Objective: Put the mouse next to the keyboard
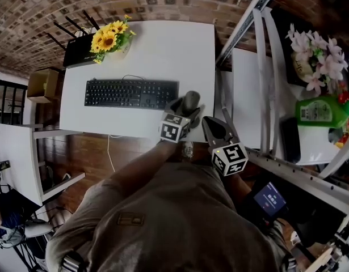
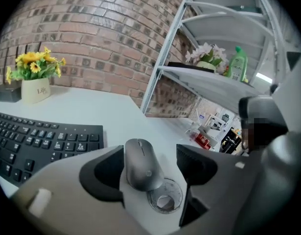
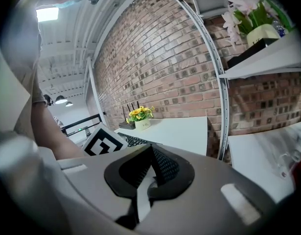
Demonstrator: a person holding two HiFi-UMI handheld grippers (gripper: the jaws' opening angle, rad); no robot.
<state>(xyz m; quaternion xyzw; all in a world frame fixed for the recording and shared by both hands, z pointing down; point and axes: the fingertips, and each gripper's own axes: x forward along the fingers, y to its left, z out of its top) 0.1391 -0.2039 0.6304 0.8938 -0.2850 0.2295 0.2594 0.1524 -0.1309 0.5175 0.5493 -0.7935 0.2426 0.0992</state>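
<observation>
A grey mouse (image 1: 191, 101) (image 2: 142, 163) lies on the white table (image 1: 163, 50), just right of the black keyboard (image 1: 131, 93) (image 2: 37, 143). My left gripper (image 1: 188, 109) (image 2: 152, 166) straddles the mouse with its jaws wide open. The left pad is close beside the mouse, and the right pad stands clear of it. My right gripper (image 1: 211, 126) (image 3: 149, 173) hovers off the table's right front corner, shut with nothing between its tips.
A pot of yellow flowers (image 1: 110, 37) (image 2: 35, 77) and a black router (image 1: 78, 50) stand at the table's back left. A white metal shelf unit (image 1: 265, 95) on the right holds pink flowers (image 1: 316, 55) and a green bottle (image 1: 319, 111). A cardboard box (image 1: 42, 85) sits far left.
</observation>
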